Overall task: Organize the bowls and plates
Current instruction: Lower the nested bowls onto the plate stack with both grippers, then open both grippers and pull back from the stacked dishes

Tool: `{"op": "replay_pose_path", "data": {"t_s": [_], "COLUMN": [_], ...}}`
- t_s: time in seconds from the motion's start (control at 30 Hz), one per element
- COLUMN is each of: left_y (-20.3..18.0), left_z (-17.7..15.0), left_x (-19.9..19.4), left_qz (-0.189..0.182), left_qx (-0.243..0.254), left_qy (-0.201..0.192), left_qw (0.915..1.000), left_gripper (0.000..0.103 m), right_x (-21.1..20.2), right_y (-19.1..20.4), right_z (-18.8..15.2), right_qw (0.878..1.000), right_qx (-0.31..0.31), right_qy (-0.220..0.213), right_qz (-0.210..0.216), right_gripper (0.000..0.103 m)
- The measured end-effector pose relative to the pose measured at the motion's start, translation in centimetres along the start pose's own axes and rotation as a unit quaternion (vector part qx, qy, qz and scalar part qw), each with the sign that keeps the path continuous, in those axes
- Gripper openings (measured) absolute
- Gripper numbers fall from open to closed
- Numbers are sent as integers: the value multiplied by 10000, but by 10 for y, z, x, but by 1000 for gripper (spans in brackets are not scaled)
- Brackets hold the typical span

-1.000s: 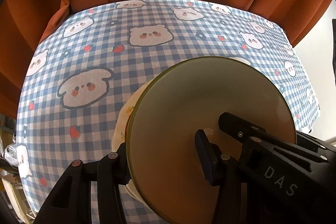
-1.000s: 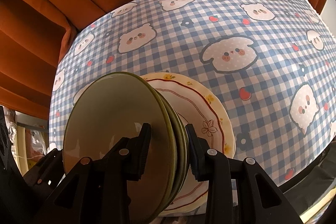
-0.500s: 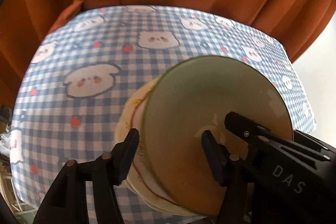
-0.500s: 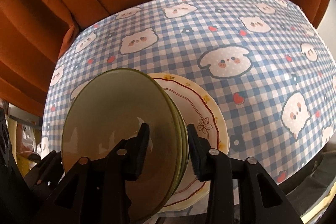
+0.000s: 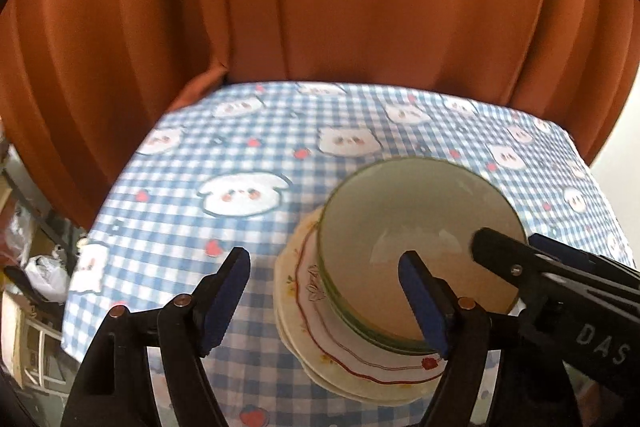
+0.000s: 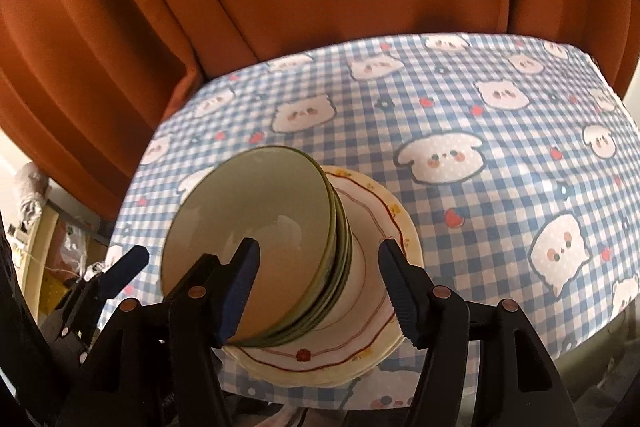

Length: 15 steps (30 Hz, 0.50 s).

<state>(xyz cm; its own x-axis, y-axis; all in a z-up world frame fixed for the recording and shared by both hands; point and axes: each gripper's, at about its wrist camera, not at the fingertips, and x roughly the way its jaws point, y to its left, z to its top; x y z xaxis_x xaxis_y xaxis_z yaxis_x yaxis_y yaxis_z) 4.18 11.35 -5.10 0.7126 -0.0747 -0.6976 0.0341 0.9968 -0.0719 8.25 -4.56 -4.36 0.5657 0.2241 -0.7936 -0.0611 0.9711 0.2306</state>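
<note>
A stack of green bowls (image 5: 416, 227) (image 6: 256, 227) sits on a stack of cream plates with red rims (image 5: 344, 359) (image 6: 360, 327), near the table's front edge. My left gripper (image 5: 328, 299) is open and pulled back from the stack, with the bowls' left side between its fingers. My right gripper (image 6: 316, 287) is open too; its fingers straddle the bowls' right rim without touching. The right gripper also shows in the left wrist view (image 5: 520, 267), and the left gripper's fingertip (image 6: 124, 269) shows at the lower left of the right wrist view.
The table has a blue checked cloth with cartoon animals (image 5: 240, 195) (image 6: 500, 131). An orange curtain (image 5: 360, 7) hangs behind it. Clutter and shelving (image 5: 36, 267) stand beyond the table's left edge.
Both grippers have opened and let go of the green bowls. They have drawn back and up, so the stack looks smaller and now rests on the plates.
</note>
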Motion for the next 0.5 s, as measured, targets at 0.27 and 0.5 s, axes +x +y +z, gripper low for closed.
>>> {"op": "replay_pose_path", "data": {"t_s": [0.27,0.5], "left_y": [-15,-43], "left_z": [-13,-42], "left_x": [-43,-64], "left_qz": [175,60], "left_qx": [-96,-46], "left_qy": [-639,-885], "left_qw": [9978,9960], "left_gripper": [85,90], "right_x": [-50,-78], "right_y": [-17,-45], "right_z": [-16,-41], "right_qw": [9972,9942], "right_qx": [-228,-292], "right_qy": [-702,-1028], "right_qz": [154,97], "right_gripper": [75,77]}}
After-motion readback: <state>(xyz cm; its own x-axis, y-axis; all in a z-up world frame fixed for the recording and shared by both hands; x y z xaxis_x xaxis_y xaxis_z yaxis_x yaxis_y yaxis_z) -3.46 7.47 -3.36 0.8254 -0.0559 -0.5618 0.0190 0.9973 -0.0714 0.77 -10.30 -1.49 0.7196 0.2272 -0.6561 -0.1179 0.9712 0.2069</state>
